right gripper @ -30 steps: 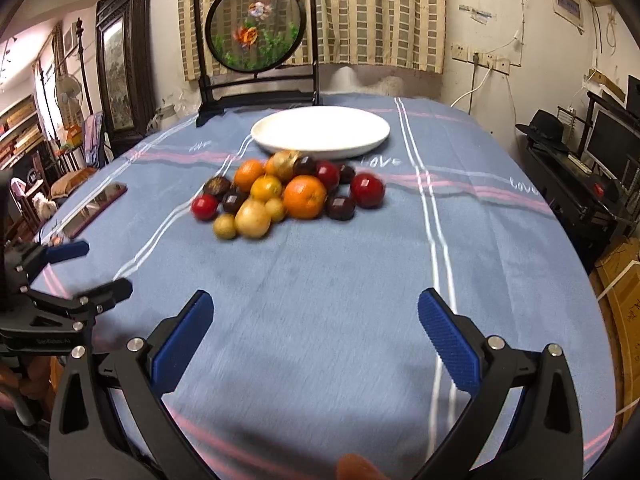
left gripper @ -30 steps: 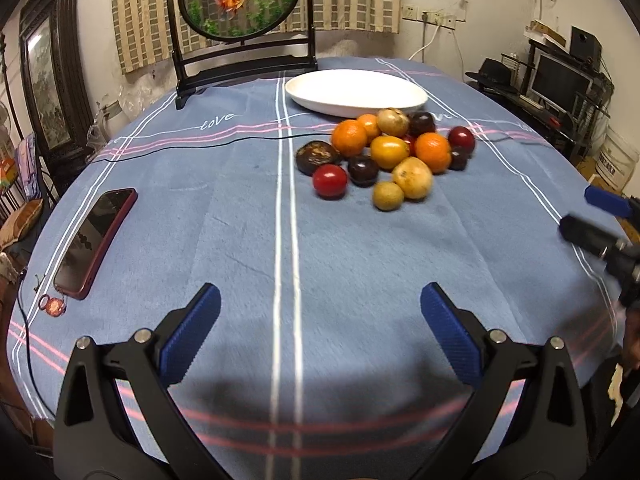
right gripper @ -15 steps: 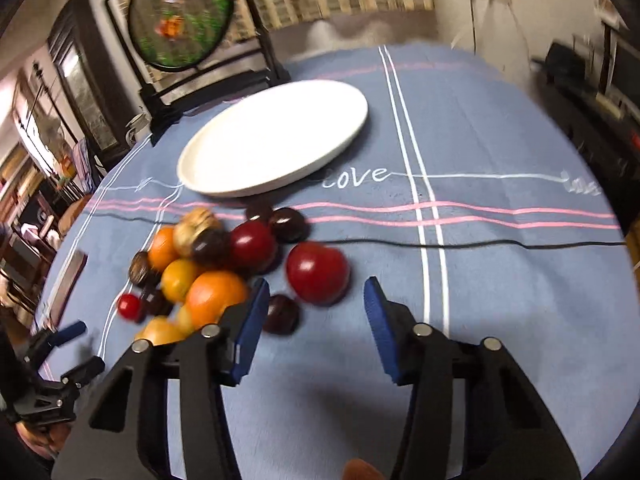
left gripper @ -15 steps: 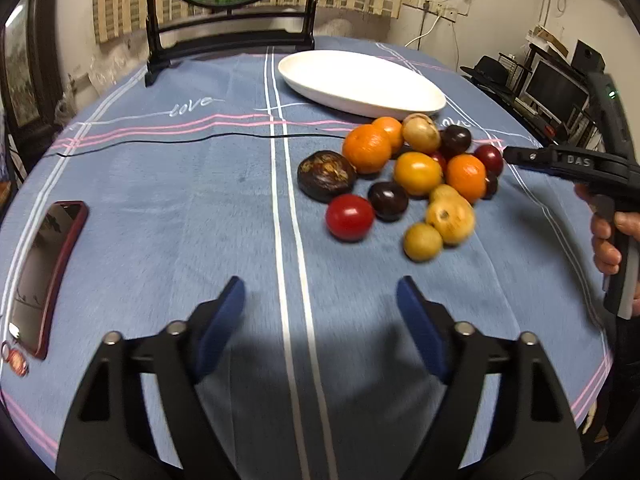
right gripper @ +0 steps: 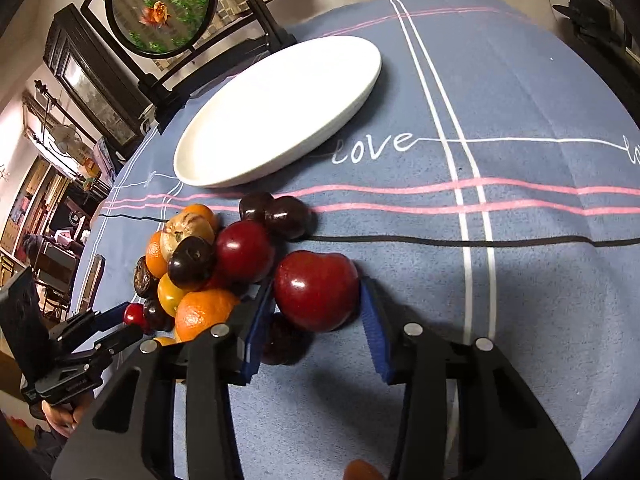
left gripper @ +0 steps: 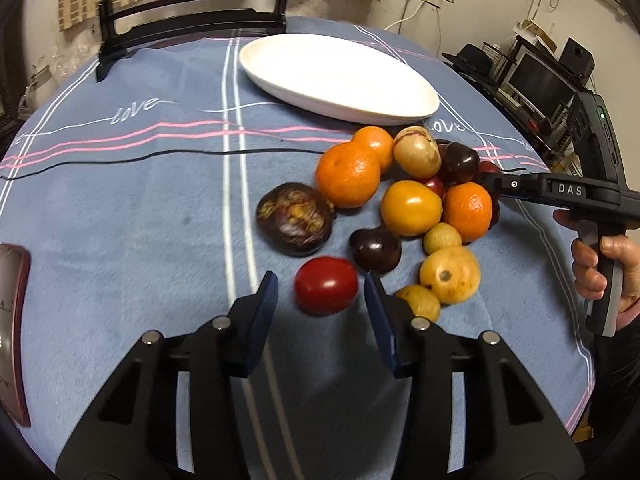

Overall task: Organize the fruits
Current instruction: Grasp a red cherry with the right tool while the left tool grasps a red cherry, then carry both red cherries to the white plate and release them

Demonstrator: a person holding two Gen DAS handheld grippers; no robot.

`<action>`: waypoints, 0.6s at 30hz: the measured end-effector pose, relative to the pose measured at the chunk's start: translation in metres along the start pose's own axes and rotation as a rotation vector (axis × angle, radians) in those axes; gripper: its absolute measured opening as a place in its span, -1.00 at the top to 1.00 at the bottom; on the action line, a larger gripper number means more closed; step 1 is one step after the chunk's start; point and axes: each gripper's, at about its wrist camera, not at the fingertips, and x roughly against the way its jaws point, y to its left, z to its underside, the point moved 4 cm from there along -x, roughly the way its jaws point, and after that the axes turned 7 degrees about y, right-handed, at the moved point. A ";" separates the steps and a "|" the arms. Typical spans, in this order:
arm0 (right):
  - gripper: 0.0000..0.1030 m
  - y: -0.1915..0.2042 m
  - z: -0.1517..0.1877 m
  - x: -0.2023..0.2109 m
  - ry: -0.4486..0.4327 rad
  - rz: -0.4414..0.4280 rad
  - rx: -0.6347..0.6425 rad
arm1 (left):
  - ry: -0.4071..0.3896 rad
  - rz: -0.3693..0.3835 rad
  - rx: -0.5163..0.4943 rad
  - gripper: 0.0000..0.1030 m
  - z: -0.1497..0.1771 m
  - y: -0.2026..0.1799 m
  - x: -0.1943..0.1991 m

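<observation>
Between the blue pads of each gripper sits one red fruit, at opposite edges of the fruit pile.

Small red tomato [left gripper: 326, 290] lies straight ahead between the left gripper [left gripper: 320, 292] fingertips, gaps showing on both sides, so those jaws, just closing, are not yet pressing. Large red apple-like fruit [right gripper: 316, 296] fills the right gripper [right gripper: 318, 300], its narrowing pads at or nearly at the skin; a firm hold I cannot confirm. Beyond both, past the pile of oranges [left gripper: 347, 180] and dark plums, the empty white plate [left gripper: 340, 76] waits farther along the blue-clothed desk [left gripper: 120, 200]. Each gripper is nearest its own fruit.
</observation>
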 end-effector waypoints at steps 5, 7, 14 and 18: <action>0.19 0.001 -0.001 -0.001 -0.007 0.010 0.019 | 0.018 0.033 -0.020 0.23 -0.001 -0.005 -0.007; 0.20 0.002 -0.001 0.000 -0.010 0.004 0.023 | 0.018 0.037 -0.028 0.37 0.000 -0.004 -0.006; 0.20 0.011 -0.016 0.019 -0.050 -0.018 0.049 | 0.026 0.105 -0.046 0.39 0.006 0.006 0.007; 0.20 0.027 -0.054 0.031 -0.125 -0.004 0.107 | -0.019 0.162 -0.057 0.39 -0.034 0.010 0.034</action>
